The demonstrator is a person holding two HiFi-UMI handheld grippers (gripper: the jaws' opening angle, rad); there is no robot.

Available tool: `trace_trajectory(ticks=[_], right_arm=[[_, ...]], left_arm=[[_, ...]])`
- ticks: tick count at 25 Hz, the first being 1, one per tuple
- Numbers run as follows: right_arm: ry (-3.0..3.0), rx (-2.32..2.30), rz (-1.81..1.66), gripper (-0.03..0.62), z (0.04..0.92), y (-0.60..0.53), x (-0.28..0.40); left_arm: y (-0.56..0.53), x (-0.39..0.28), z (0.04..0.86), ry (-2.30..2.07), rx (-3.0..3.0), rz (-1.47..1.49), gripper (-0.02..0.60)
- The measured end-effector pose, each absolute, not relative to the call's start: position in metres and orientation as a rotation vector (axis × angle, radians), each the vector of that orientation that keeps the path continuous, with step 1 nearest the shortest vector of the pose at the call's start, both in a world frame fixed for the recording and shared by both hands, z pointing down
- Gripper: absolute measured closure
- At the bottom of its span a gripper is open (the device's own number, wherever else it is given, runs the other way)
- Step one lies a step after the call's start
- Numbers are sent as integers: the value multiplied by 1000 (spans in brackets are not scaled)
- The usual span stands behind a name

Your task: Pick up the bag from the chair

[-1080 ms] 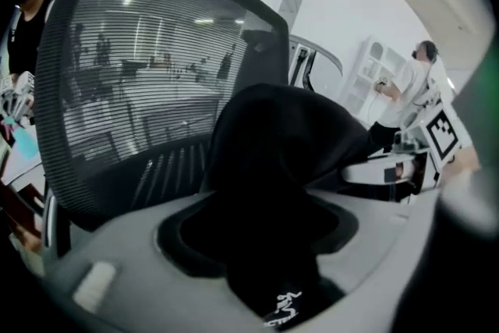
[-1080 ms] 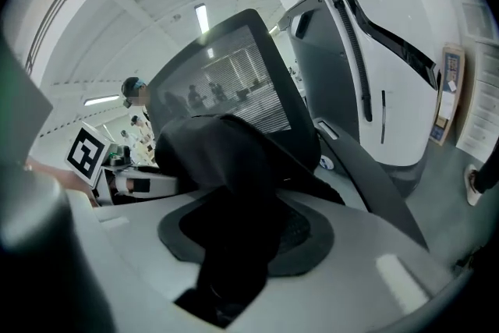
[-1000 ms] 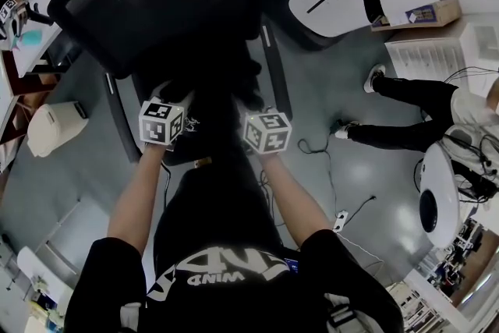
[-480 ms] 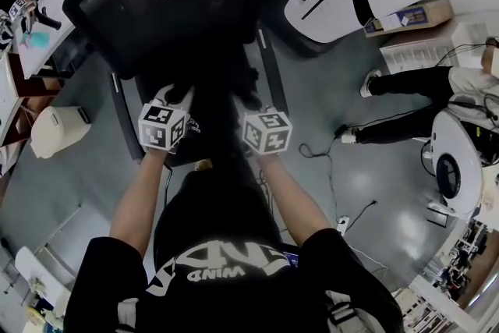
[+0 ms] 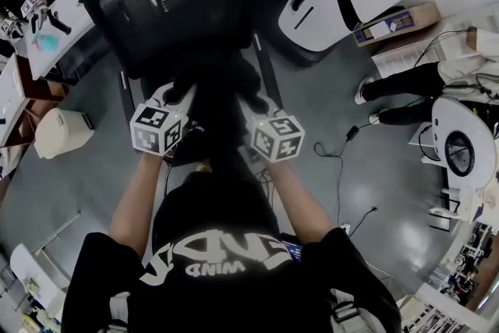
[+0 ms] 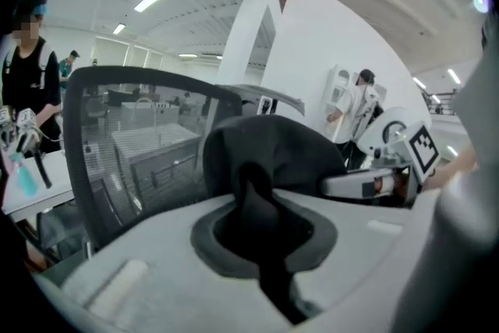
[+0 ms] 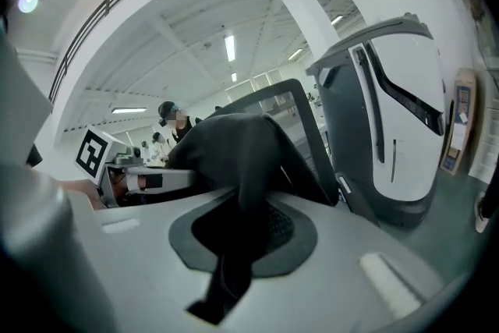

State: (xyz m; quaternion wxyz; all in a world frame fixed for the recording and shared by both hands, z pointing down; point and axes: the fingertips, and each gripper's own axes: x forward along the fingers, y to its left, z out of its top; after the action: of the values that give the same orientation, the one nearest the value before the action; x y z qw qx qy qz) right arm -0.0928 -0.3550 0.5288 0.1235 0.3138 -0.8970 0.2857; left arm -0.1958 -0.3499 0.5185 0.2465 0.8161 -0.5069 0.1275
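Cloth of the black bag [image 5: 214, 101] is bunching up just in front of the chair [image 5: 179, 4], level with its mesh back and over its seat. The left gripper [image 5: 175, 95] is clamping one fold of the bag, jaws drawn tight on the cloth. The right gripper [image 5: 253, 101] is pinching another fold, just beside the chair's seat edge. Contact between bag and seat cannot be determined.

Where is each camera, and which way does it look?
Head view: on the person's head, looking down at the black mesh chair, soft black bag, both arms, left gripper and right gripper.
Left gripper view: on the left gripper, facing along its jaws, shut on the bag.
Right gripper view: same, from the right gripper.
All share bag and chair.
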Motion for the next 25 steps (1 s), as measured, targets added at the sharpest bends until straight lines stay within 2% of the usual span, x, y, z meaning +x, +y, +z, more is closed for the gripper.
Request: trace_trajectory(ticks=[9, 25], right_arm=[[-2725, 1018, 861, 569, 434, -300, -69], [-2798, 892, 851, 568, 379, -188, -26]], left_arm=[[-291, -171, 417, -1337, 2363, 253, 561], [-170, -122, 355, -1313, 2380, 238, 561]])
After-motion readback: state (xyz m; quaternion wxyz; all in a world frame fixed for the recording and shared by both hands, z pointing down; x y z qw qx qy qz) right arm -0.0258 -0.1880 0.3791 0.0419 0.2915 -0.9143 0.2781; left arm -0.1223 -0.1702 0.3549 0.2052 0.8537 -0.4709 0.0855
